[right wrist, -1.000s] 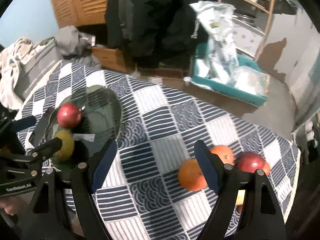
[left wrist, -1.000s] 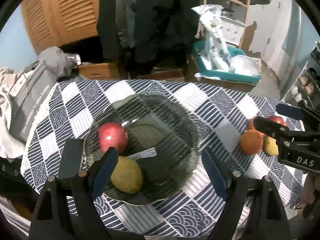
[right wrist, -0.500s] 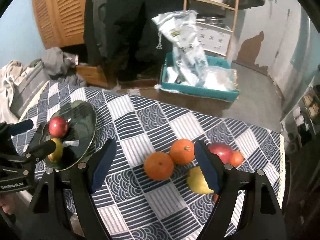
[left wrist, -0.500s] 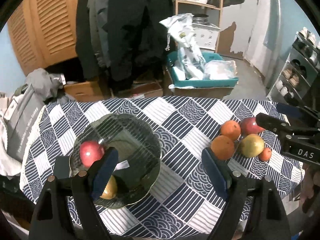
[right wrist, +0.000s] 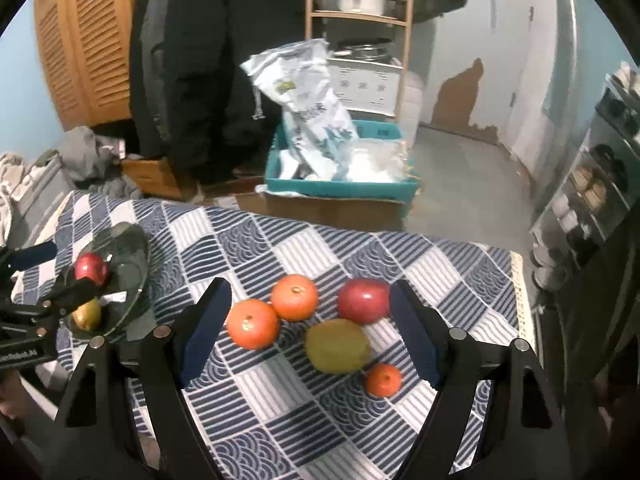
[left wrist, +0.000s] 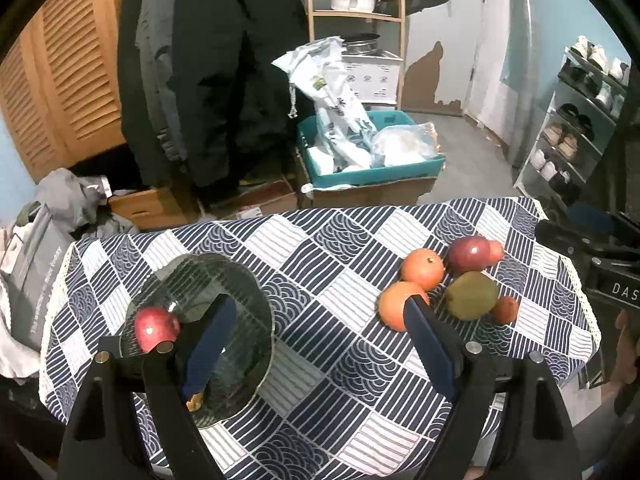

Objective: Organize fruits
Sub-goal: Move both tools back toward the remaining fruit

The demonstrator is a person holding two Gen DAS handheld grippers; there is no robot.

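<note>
Fruits lie in two places on the blue-and-white patterned tablecloth [left wrist: 328, 264] that covers the surface. In the right wrist view, a loose group sits between the fingers of the right hand-held gripper [right wrist: 308, 332]: two round oranges, one orange [right wrist: 253, 323] at the group's nine o'clock and a second orange [right wrist: 295, 297] touching it at about eleven o'clock, a dark red apple [right wrist: 363, 301] at two o'clock, a yellow-green pear [right wrist: 338, 345] in the middle at six o'clock, and a small orange tangerine [right wrist: 383, 379] just beside the pear at five o'clock. The left wrist view shows one more small reddish fruit [left wrist: 496, 251] touching the far side of that apple.

Well apart from the group, at nine o'clock on the cloth, stands a clear ribbed glass bowl [left wrist: 240, 280]. Inside it rest a red apple [left wrist: 156, 328] and a yellow-green fruit [right wrist: 86, 314], the latter mostly hidden in the left wrist view by the gripper's finger.

Both tools hover above the cloth with jaws spread wide and nothing between the pads: the left hand-held gripper [left wrist: 316, 356] over the bowl's right side, the right one over the loose group.
</note>
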